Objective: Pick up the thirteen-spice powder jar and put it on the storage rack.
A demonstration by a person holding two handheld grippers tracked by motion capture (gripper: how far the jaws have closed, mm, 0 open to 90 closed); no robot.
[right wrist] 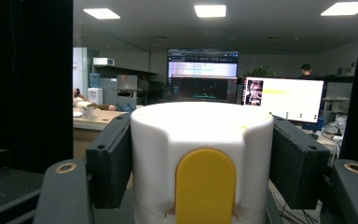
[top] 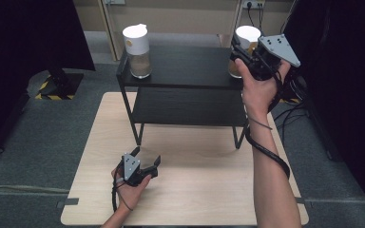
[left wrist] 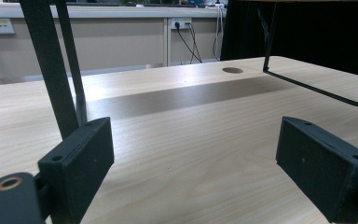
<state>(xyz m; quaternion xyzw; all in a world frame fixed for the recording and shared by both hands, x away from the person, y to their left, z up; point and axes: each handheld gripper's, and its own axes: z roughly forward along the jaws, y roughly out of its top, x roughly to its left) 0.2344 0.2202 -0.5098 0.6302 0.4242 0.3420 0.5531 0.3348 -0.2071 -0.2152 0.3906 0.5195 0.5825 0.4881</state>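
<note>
**Q:** How much room did you have around the edges?

**A:** Plenty low down. My left gripper (top: 148,167) sat on the bare front of the wooden table (top: 209,199), well in from the near edge, with open tabletop to its right. The black shelf (top: 180,66) stood across the far half on thin legs, with a clear gap beneath it. In the left gripper view I saw one shelf leg (left wrist: 51,70) close by my left jaw.

**Q:** What was hard to make out?

**A:** The right jar (top: 245,40) at the shelf's right end was mostly covered by my hand and right gripper (top: 240,53); I could only see its white lid and a bit of glass. I couldn't tell how near the shelf edge its base was. The left jar (top: 138,45) stood unobstructed at the shelf's left end.

**Q:** And the claws?

**A:** The left one was spread wide, holding nothing. In the right gripper view, both pads pressed the white lid (right wrist: 200,154) from either side, its yellow tab (right wrist: 205,184) facing me, so I was gripping that jar.
</note>
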